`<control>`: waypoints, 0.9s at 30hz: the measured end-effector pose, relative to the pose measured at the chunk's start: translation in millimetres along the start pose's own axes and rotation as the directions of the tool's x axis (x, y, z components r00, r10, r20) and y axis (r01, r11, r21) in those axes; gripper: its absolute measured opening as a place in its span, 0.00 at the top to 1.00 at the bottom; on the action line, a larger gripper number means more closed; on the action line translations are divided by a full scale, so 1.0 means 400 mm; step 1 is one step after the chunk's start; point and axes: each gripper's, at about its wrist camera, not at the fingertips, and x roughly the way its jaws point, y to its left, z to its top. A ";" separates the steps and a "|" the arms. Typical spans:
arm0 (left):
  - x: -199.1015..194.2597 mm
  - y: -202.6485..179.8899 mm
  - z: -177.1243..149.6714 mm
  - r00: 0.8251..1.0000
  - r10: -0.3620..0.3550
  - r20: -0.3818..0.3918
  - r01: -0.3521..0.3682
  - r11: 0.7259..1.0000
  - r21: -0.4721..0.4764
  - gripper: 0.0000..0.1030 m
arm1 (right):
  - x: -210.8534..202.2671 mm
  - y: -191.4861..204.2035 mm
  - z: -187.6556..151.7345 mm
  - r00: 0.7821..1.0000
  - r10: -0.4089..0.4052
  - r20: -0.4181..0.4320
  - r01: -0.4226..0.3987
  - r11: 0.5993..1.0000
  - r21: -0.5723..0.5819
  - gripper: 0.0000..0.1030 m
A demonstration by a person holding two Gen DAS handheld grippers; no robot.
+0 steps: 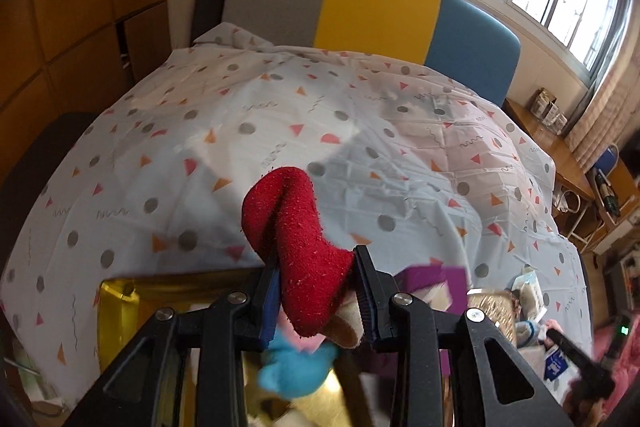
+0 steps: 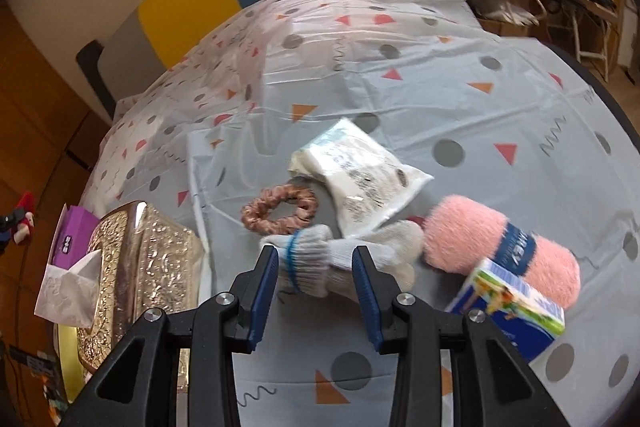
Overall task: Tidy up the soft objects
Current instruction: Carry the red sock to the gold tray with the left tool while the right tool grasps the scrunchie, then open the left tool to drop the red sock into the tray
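My left gripper (image 1: pixel 316 287) is shut on a red fuzzy sock (image 1: pixel 296 235) and holds it above a shiny gold container (image 1: pixel 120 301), where a blue plush (image 1: pixel 296 367) and a beige soft item (image 1: pixel 344 327) lie below. My right gripper (image 2: pixel 316 283) is open, its jaws on either side of a white knit glove (image 2: pixel 340 259) with a blue cuff band that lies on the table. Beside the glove are a brown scrunchie (image 2: pixel 280 211), a pink yarn skein (image 2: pixel 500 251) and a white plastic packet (image 2: pixel 360 167).
A patterned cloth (image 2: pixel 440 87) covers the table. An embossed gold tissue box (image 2: pixel 140 267) and a purple tissue pack (image 2: pixel 72 239) stand at the left. A blue carton (image 2: pixel 516 307) lies by the yarn. A grey, yellow and blue chair back (image 1: pixel 372 7) stands behind the table.
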 end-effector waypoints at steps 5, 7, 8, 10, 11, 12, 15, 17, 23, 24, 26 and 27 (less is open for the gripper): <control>-0.028 0.094 -0.105 1.000 -0.024 -0.007 0.023 0.998 -0.054 0.67 | 0.051 0.073 0.056 0.998 0.026 -0.049 -0.029 0.996 -0.082 0.50; -0.035 0.129 -0.153 0.999 -0.029 -0.018 0.028 0.997 -0.072 0.67 | 0.094 0.105 0.071 0.994 0.032 -0.104 -0.045 0.992 -0.121 0.40; -0.039 0.147 -0.176 0.999 -0.031 -0.025 0.029 0.996 -0.081 0.67 | 0.117 0.118 0.073 0.992 0.009 -0.124 -0.027 0.989 -0.144 0.39; -0.043 0.178 -0.218 0.999 -0.033 -0.039 0.029 0.995 -0.100 0.67 | 0.170 0.140 0.077 0.984 -0.055 -0.169 0.021 0.981 -0.192 0.39; -0.048 0.194 -0.239 0.998 -0.035 -0.043 0.030 0.994 -0.108 0.67 | 0.198 0.143 0.077 0.978 -0.093 -0.189 0.052 0.976 -0.210 0.39; -0.051 0.205 -0.256 0.998 -0.031 -0.046 0.026 0.993 -0.115 0.67 | 0.223 0.144 0.076 0.970 -0.128 -0.207 0.081 0.971 -0.223 0.39; -0.061 0.245 -0.314 0.998 -0.032 -0.061 0.023 0.990 -0.140 0.67 | 0.281 0.139 0.076 0.951 -0.212 -0.227 0.155 0.957 -0.243 0.39; -0.061 0.264 -0.352 0.996 -0.031 -0.079 0.018 0.988 -0.156 0.67 | 0.303 0.123 0.080 0.951 -0.199 -0.237 0.154 0.968 -0.196 0.39; -0.010 0.273 -0.415 0.991 -0.025 -0.131 0.003 0.986 -0.165 0.67 | 0.314 0.124 0.086 0.946 -0.260 -0.192 0.213 0.948 -0.235 0.69; 0.002 0.268 -0.420 0.989 -0.034 -0.141 0.010 0.986 -0.168 0.67 | 0.315 0.126 0.086 0.946 -0.259 -0.196 0.208 0.946 -0.247 0.74; 0.024 0.255 -0.422 0.987 -0.045 -0.155 0.019 0.986 -0.168 0.67 | 0.317 0.133 0.086 0.941 -0.275 -0.197 0.214 0.935 -0.282 0.78; 0.034 0.247 -0.422 0.985 -0.061 -0.165 0.033 0.985 -0.169 0.67 | 0.317 0.135 0.086 0.940 -0.277 -0.199 0.213 0.933 -0.290 0.78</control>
